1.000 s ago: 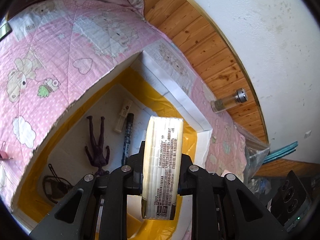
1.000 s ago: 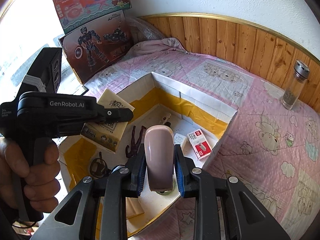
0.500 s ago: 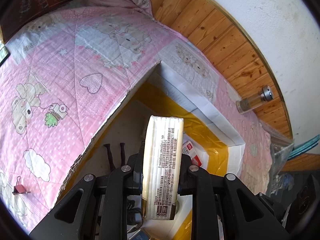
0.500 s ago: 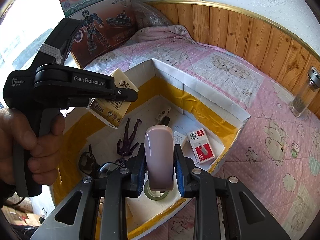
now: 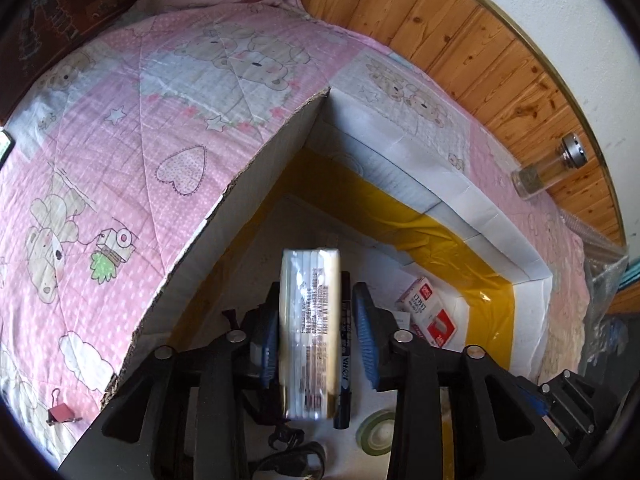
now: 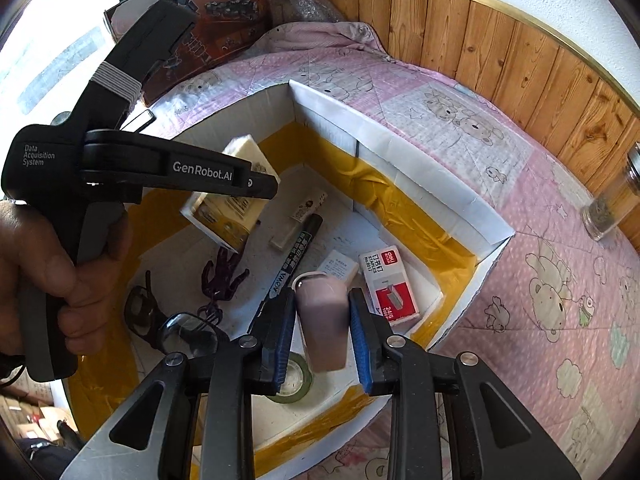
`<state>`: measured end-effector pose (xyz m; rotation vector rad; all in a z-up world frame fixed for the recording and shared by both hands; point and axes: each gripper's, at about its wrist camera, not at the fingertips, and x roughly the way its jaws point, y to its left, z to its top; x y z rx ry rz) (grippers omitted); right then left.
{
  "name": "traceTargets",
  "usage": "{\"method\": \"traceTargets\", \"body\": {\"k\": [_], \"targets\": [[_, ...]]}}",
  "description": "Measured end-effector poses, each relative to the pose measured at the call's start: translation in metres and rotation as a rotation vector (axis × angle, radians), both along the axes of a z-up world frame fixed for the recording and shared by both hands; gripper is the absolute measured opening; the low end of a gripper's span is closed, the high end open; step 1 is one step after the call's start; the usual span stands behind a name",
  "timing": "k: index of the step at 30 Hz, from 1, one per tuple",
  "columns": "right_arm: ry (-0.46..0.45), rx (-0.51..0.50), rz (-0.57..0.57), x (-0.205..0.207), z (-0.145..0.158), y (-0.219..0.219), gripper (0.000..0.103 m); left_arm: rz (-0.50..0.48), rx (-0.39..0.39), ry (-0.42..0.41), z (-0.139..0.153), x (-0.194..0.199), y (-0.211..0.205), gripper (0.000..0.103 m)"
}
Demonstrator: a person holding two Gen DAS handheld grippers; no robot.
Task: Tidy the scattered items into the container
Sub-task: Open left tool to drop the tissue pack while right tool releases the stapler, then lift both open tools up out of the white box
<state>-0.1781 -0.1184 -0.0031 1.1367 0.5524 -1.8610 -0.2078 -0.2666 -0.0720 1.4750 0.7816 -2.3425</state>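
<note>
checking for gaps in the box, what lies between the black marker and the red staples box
In the right wrist view, a small white box lies on the container floor between the black marker and the red staples box.

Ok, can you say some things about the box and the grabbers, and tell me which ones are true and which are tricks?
1. The left gripper is over the box. True.
2. The tissue pack sits between its opening jaws. True.
3. The staples box lies on the quilt. False: it lies inside the box.
4. The glass jar is inside the box. False: it stands on the quilt.
5. The marker is inside the box. True.
</note>
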Motion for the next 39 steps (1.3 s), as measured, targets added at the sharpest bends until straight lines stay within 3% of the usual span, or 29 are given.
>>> {"method": "traceTargets", "body": {"k": [16,25,39], "targets": [[-0.027,-0.036,-0.042,0.007,0.011,0.013,0.029,0.002,0.007,0.03,0.018,0.02,0.006,0.048],[-0.02,-0.026,-0.021,0.037,0.017,0.025,0.037,-0.068,-0.116,0.066,0.048,0.058,0.037,0.05],[0.01,-0.024,0.011,0.095,0.03,0.042,0.041,-0.139,-0.214,0.165,0.096,0.123,0.073,0.054]]}}
